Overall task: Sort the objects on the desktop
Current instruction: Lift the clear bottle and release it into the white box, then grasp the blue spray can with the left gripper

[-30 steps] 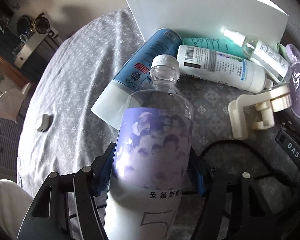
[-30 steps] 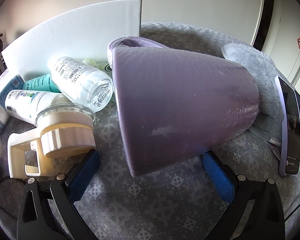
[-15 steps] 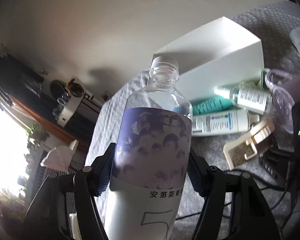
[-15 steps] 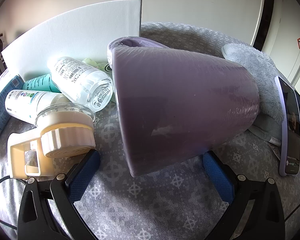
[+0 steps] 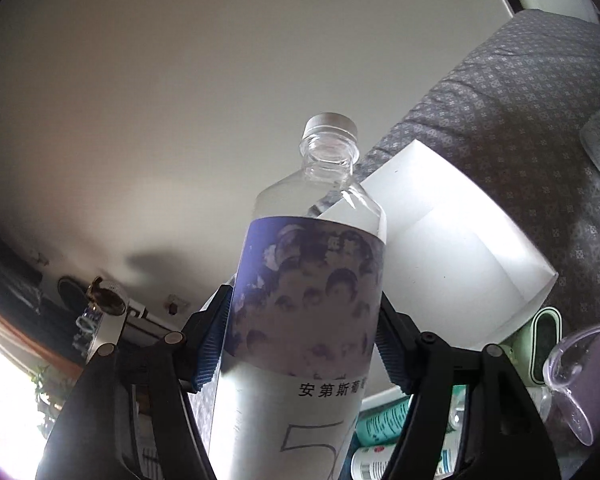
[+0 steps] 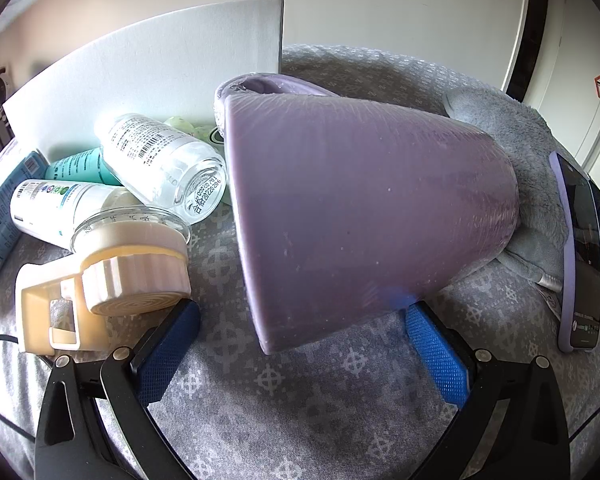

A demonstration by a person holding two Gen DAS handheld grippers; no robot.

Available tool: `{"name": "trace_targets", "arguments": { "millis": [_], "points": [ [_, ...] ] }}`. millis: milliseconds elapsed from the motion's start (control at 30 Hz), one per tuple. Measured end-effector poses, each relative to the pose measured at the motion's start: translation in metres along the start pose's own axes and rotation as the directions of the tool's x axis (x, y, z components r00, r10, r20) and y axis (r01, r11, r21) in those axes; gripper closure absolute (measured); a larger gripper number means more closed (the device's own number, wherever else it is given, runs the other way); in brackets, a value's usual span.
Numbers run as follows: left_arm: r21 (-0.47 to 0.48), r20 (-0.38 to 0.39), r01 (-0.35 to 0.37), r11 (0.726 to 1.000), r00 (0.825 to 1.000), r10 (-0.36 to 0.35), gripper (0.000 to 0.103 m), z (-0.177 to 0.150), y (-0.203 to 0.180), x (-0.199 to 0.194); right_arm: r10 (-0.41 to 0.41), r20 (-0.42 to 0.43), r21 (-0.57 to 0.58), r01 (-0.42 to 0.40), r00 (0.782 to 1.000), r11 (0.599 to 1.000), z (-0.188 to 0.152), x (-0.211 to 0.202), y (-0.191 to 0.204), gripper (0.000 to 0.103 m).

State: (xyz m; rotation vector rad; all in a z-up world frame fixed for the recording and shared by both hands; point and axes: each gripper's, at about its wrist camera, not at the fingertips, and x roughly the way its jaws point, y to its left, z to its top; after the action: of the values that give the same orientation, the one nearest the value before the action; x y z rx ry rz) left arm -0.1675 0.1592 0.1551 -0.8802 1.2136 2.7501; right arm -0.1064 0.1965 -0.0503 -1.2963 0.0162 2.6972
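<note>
**Mia:** Between the blue pads of the left gripper (image 5: 300,344) there is a clear water bottle (image 5: 308,300). It has a purple label and a white cap. The pads touch its sides, and the jaws are opening a little.

**Sam:** Where is the bottle?

**Mia:** It is up in the air, in front of the wall. The white box (image 5: 452,256) is just behind it, on the grey patterned cloth (image 5: 520,120).

**Sam:** And the other one?

**Mia:** The right gripper (image 6: 304,344) has its jaws wide apart. A big purple cup (image 6: 360,208) lies on its side between them. The right pad looks like it touches the cup. The left pad is apart from it, so the cup is not squeezed.

**Sam:** What is beside the cup?

**Mia:** To its left a cream clip stand (image 6: 100,288) sits on the cloth. Behind that lie a clear bottle (image 6: 160,164), a white bottle (image 6: 60,208) and a teal tube (image 6: 80,164), all against the box. On the far right is a phone in a purple case (image 6: 580,256), next to a grey fluffy cloth (image 6: 512,128).
</note>
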Motion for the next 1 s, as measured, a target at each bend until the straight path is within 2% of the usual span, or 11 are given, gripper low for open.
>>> {"name": "trace_targets", "arguments": {
  "millis": [67,133,200,267,367,467,567,667,767,867,1000],
  "points": [
    [0.010,0.017,0.039,0.999,0.999,-0.039,0.007,0.005,-0.001,0.009,0.000,0.000,0.000,0.000,1.000,1.000,0.001,0.001,-0.001,0.000],
    [-0.016,0.063,0.057,0.998,0.996,-0.056,0.005,0.005,0.002,0.006,0.000,0.000,0.000,0.000,1.000,1.000,0.001,0.001,-0.001,0.000],
    [-0.083,0.089,0.075,0.994,0.994,-0.067,0.001,0.002,0.011,-0.004,0.000,0.000,0.000,0.000,1.000,1.000,0.001,0.001,-0.001,0.000],
    [-0.147,0.086,0.062,0.987,0.995,-0.050,0.001,-0.006,0.020,-0.014,0.000,0.000,0.000,0.000,1.000,1.000,-0.004,-0.002,0.000,0.000],
    [-0.223,0.037,0.049,0.974,0.998,-0.042,0.001,-0.030,0.026,-0.031,0.000,0.000,0.000,0.000,1.000,1.000,-0.003,-0.001,-0.001,0.000],
    [-0.265,-0.043,0.018,0.964,0.999,-0.030,0.001,-0.063,0.021,-0.048,-0.001,0.000,0.000,0.001,1.000,1.000,-0.001,0.001,-0.002,0.000],
    [-0.285,-0.128,-0.005,0.958,0.991,-0.033,0.001,-0.106,0.011,-0.068,-0.001,0.000,-0.001,0.001,1.000,1.000,-0.008,-0.008,0.006,0.000],
    [-0.298,-0.218,-0.018,0.954,0.975,-0.050,0.000,-0.146,-0.005,-0.084,-0.001,0.000,0.000,0.001,1.000,1.000,-0.008,-0.007,0.005,0.000],
    [-0.289,-0.308,-0.030,0.957,0.949,-0.064,0.000,-0.175,-0.024,-0.090,-0.001,0.000,0.000,0.001,1.000,1.000,-0.007,-0.007,0.005,0.000],
    [-0.299,-0.368,-0.017,0.954,0.924,-0.099,0.000,-0.194,-0.038,-0.089,-0.001,0.000,0.000,0.001,1.000,1.000,-0.007,-0.006,0.004,0.000],
    [-0.320,-0.416,-0.046,0.946,0.904,-0.097,0.000,-0.203,-0.031,-0.080,0.000,0.000,0.000,0.000,1.000,1.000,-0.006,-0.006,0.004,0.000]
  ]
}}
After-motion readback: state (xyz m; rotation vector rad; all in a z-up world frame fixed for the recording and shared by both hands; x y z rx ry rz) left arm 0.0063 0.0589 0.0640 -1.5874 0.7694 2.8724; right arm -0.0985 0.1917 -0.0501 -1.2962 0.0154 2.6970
